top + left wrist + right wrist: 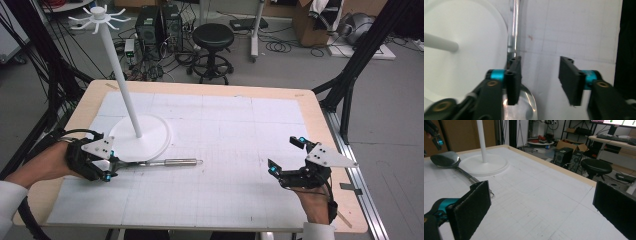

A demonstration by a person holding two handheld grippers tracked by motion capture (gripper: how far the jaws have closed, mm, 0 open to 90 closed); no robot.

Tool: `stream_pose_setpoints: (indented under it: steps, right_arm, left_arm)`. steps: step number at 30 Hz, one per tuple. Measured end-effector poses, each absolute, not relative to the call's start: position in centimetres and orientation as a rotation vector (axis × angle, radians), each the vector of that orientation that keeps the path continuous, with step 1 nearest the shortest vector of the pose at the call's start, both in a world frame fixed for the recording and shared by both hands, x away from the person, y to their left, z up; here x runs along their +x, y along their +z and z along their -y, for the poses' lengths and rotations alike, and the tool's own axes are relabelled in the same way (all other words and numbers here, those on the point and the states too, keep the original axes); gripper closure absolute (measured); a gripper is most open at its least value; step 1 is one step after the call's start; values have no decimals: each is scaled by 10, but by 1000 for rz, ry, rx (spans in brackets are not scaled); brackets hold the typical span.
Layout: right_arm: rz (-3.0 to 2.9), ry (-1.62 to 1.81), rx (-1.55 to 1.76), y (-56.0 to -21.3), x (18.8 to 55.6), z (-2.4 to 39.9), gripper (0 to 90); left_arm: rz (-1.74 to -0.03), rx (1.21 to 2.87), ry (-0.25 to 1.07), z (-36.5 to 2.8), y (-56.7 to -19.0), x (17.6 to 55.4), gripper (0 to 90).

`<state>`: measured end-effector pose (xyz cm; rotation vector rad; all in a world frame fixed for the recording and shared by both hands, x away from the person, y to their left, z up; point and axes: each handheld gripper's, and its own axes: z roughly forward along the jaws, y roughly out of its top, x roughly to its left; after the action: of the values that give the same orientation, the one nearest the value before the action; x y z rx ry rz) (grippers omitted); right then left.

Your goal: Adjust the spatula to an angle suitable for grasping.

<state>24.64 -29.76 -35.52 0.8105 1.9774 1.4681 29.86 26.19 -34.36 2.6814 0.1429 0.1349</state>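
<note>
Two tools are in my hands, and neither has hold of anything. My left tool (pixel 107 162) sits low at the near left of the bench (pixel 310 107), over the bowl end of a metal spoon (pixel 167 162). In the left gripper view its jaws stand wide apart: one is just at the spoon's neck, the other well off to the side over bare grid paper, so the spoon (pixel 514 30) is not between them. I judge I am lining up for a grasp at the neck, where the metal is narrow enough to pinch.

That spoon lies flat on the bench, its handle pointing toward the middle and its bowl just beside the round base of the white stand (pixel 142 137). The stand's pole rises to a ring of hooks at the top, which suggests the spoon is meant to hang there, though I cannot be sure.

My right tool (pixel 287 160) hovers at the near right, well apart from the spoon, jaws spread wide, probably waiting to help.
</note>
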Motion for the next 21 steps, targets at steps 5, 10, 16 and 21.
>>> stream_pose_setpoints:
  steps: [5,10,16,21]
  right_arm:
    - [-1970,1468,817,-355,247,299,9]
    - [-1973,1465,834,-358,250,301,9]
    - [-1985,1455,826,-359,250,302,9]
    - [-1991,1447,824,-358,250,301,9]
  left_arm:
    - [-136,2591,92,-254,-330,298,322]
    - [-135,2507,123,-248,-319,300,154]
    - [-165,2348,171,-245,-304,304,17]
    - [-182,2342,204,-246,-300,304,17]
